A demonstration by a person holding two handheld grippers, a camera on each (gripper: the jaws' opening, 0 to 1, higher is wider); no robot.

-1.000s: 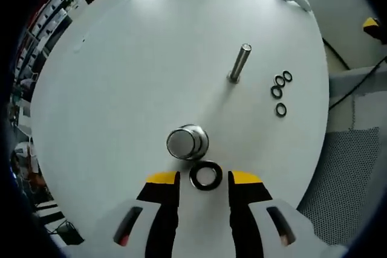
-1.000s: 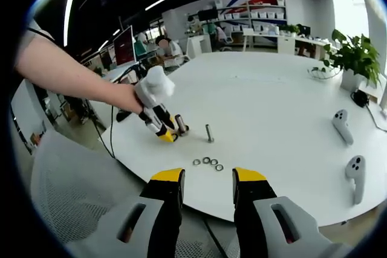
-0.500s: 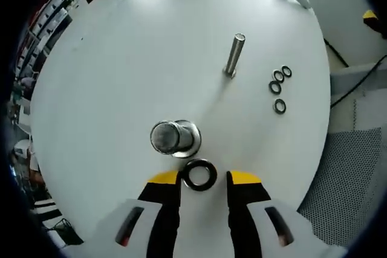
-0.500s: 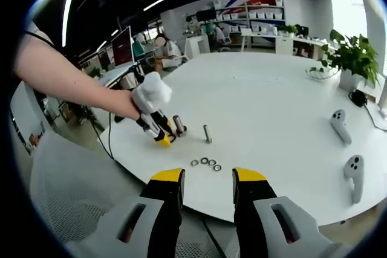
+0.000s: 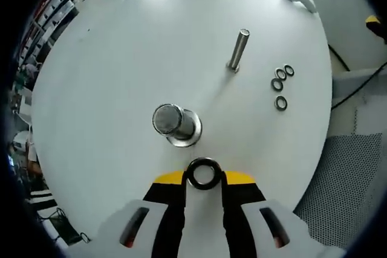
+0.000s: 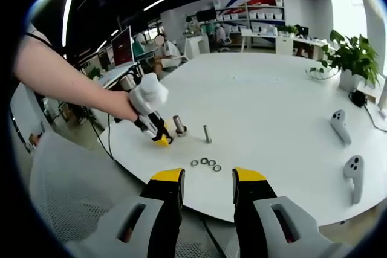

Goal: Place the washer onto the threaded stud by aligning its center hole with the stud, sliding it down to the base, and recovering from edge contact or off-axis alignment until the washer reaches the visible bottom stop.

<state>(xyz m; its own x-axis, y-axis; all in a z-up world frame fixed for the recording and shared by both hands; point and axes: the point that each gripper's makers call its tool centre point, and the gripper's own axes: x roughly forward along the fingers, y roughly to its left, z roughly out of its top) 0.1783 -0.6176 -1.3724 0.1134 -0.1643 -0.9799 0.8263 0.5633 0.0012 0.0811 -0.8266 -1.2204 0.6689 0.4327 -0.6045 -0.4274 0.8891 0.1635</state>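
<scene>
Gripping the black ring washer [image 5: 204,174] between my left claw [image 5: 203,177] tips just above the white worktop [image 5: 109,70], I should keep it level and centre its hole over the steel stud [image 5: 173,122] just beyond; my right claw [image 6: 207,179] hangs open, well back.

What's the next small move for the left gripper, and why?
Probably lift: the left gripper has its fingers closed on the black ring washer, which looks low at the white table. The thick metal stud with a flanged base stands just ahead, so raise the washer above the stud's top first.
</scene>
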